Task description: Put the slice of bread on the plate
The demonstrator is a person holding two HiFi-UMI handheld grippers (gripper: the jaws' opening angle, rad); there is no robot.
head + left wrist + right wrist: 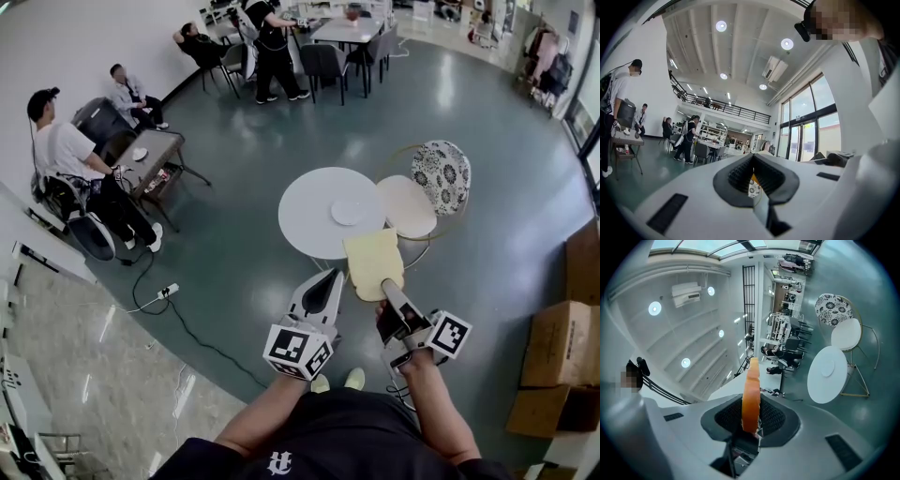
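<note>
Right gripper [386, 285] clamped on the near edge of the bread [373, 262], held up this side of the table [309, 217] and plate [346, 211]; looks light, soft, easily torn; crust seems safest to hold.

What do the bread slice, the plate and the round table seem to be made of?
Bread slice: pale yellow, matt, orange-brown crust edge in the right gripper view; real or foam imitation, cannot tell. Plate: white, smooth, likely ceramic or plastic. Round table: white, smooth matt top, perhaps painted wood or laminate.
</note>
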